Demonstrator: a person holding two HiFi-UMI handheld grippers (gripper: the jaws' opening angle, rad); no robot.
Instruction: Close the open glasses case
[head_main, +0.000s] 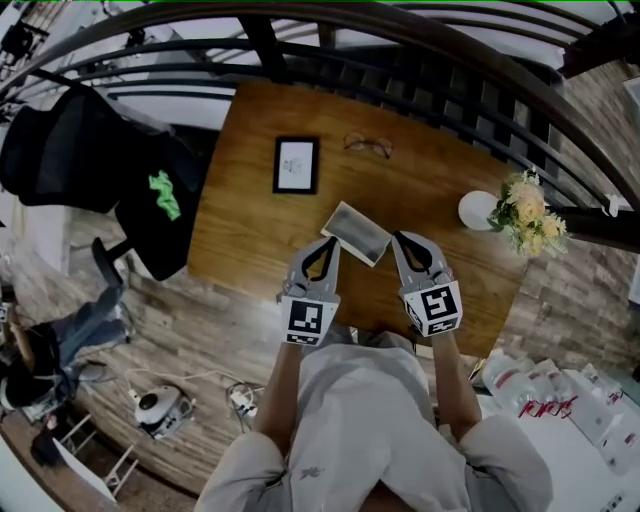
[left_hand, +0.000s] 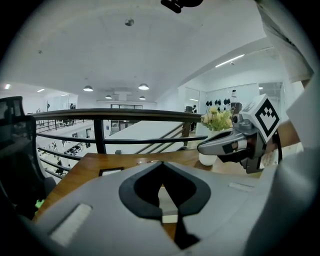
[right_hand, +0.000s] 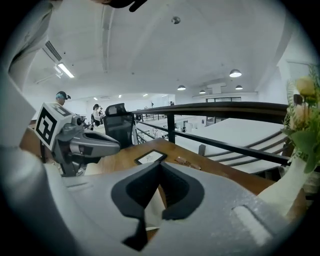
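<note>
Jaws closed and empty, the left hand-held gripper (head_main: 329, 244) and right hand-held gripper (head_main: 400, 238) are flanking the open pale grey rectangular glasses case (head_main: 356, 233), which is lying at six o'clock on the brown wooden table (head_main: 250, 180). The approach step is seemingly ending, and the next move is likely calling for the lid to be pressed shut.

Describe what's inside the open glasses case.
Only pale lining shows in the glasses case; the glasses lie apart. The left hand-held gripper and right hand-held gripper cover its side corners.

Office mezzanine with railing (left_hand: 115, 114), desk chair (right_hand: 121, 131), table (head_main: 240, 240).
</note>
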